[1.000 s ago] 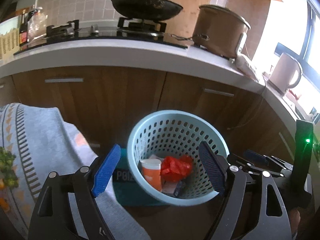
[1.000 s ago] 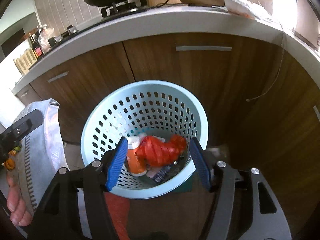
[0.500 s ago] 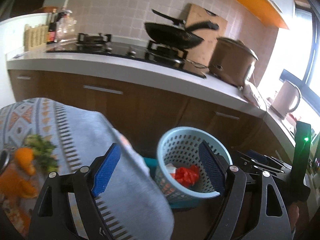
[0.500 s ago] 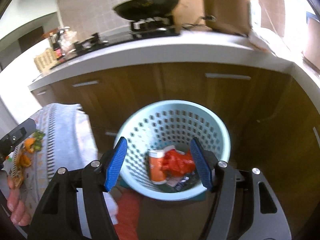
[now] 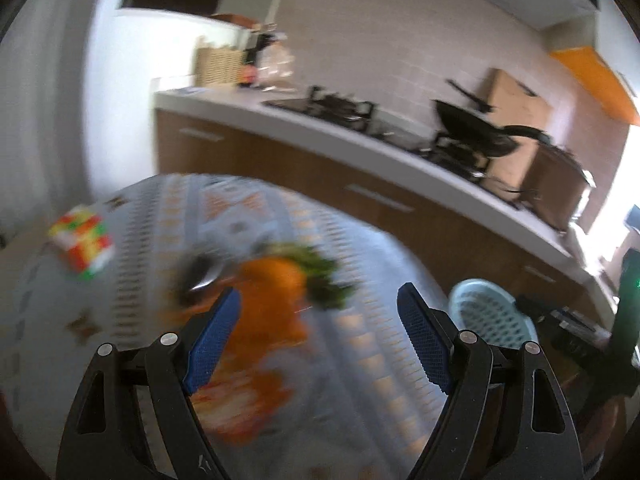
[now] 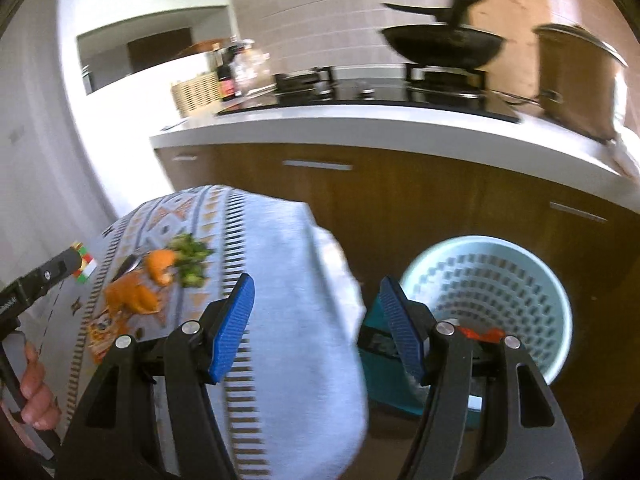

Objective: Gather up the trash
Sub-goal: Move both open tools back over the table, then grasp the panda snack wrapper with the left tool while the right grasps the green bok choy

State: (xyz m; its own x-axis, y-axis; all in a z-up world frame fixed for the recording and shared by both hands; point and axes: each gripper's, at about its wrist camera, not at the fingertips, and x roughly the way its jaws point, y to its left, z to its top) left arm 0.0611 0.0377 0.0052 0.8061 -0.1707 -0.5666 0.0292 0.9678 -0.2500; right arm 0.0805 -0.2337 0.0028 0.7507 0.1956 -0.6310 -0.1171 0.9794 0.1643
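A pale blue perforated trash basket (image 6: 486,304) stands on the floor by the brown cabinets, with red trash (image 6: 482,334) inside; it also shows in the left wrist view (image 5: 490,316). Orange peel (image 5: 272,284) and green scraps (image 5: 324,272) lie on a patterned tablecloth (image 5: 160,240); they also show in the right wrist view, the peel (image 6: 136,292) and the greens (image 6: 190,258). My left gripper (image 5: 318,336) is open and empty above the peel. My right gripper (image 6: 316,320) is open and empty over the table's edge, left of the basket.
A colourful cube-like box (image 5: 82,240) sits at the table's left. A dark spoon-like item (image 5: 200,276) lies beside the peel. A teal box (image 6: 378,344) stands by the basket. The white counter (image 6: 360,120) carries a hob, wok (image 6: 440,44) and brown pot (image 6: 576,80).
Both grippers have swung left and up, away from the basket toward the table. The peel and greens have come into the centre of the left wrist view. Both stay open.
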